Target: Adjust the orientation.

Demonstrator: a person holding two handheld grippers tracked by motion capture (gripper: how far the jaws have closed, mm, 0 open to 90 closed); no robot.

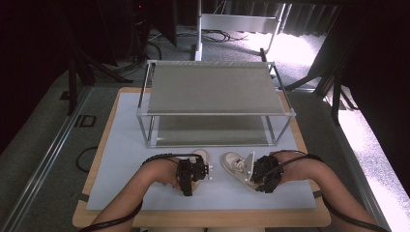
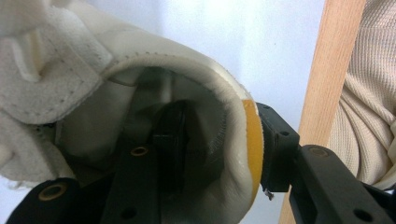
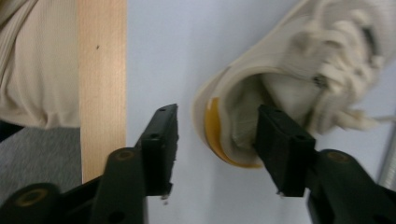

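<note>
Two cream lace-up shoes lie side by side on the pale mat (image 1: 121,164), in front of the rack. My left gripper (image 1: 204,170) grips the left shoe (image 1: 201,155) at its heel. In the left gripper view one jaw sits inside the left shoe (image 2: 70,60) and the other presses on the yellow heel tab from outside, so the left gripper (image 2: 224,126) is shut on it. My right gripper (image 1: 250,174) straddles the heel of the right shoe (image 1: 234,162). In the right gripper view one jaw is inside the right shoe (image 3: 317,56); the other stands apart from the heel, so the right gripper (image 3: 217,126) is open.
A two-shelf metal rack (image 1: 212,89) stands at the back of the mat, both shelves bare. The wooden table edge (image 1: 203,218) runs close behind both hands, with the person's beige top just beyond it. Floor cables and stands lie past the table.
</note>
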